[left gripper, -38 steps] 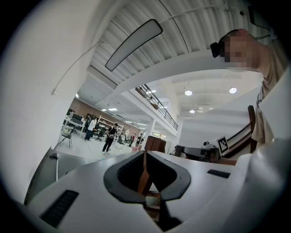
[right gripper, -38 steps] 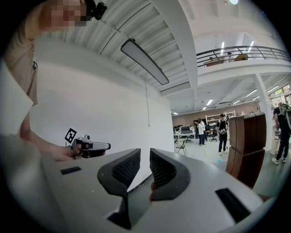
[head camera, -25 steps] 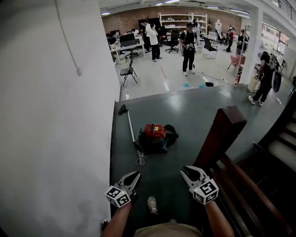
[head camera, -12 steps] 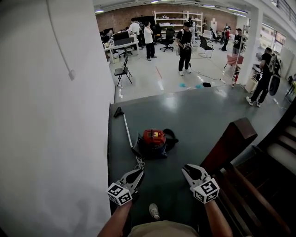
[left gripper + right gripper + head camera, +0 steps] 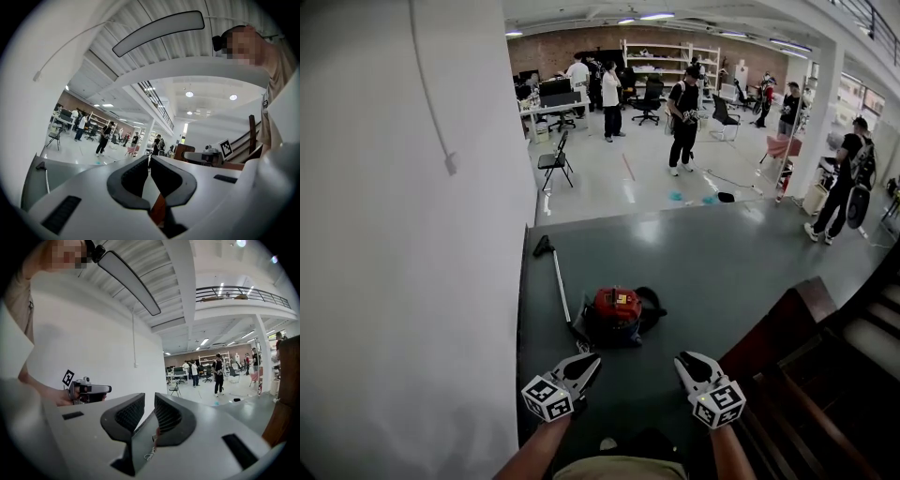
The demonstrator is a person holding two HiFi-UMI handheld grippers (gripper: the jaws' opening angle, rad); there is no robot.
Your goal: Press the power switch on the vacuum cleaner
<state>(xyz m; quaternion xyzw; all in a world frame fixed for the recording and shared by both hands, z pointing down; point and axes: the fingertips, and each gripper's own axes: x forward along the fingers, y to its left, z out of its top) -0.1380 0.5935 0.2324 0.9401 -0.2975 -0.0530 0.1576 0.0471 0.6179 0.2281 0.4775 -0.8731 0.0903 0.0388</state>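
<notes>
The red canister vacuum cleaner (image 5: 616, 307) sits on the dark grey floor, and its black hose bag lies to its right. Its metal wand (image 5: 561, 286) runs up-left to a black floor head (image 5: 543, 247). In the head view both grippers are held out level side by side, a short way short of the vacuum and touching nothing. My left gripper (image 5: 589, 361) (image 5: 149, 158) has its pad tips together and holds nothing. My right gripper (image 5: 682, 359) (image 5: 149, 397) shows a narrow slit between its pads, with nothing in it. The power switch cannot be made out.
A white wall (image 5: 403, 281) runs close along the left. A dark wooden newel post and stair rail (image 5: 783, 323) stand close on the right. Beyond the dark floor are a folding chair (image 5: 553, 159), desks and several people standing.
The view has advanced toward the vacuum, so both grippers now sit closer to it. The wooden post has slid down and to the right. Neither pair of jaws looks different.
</notes>
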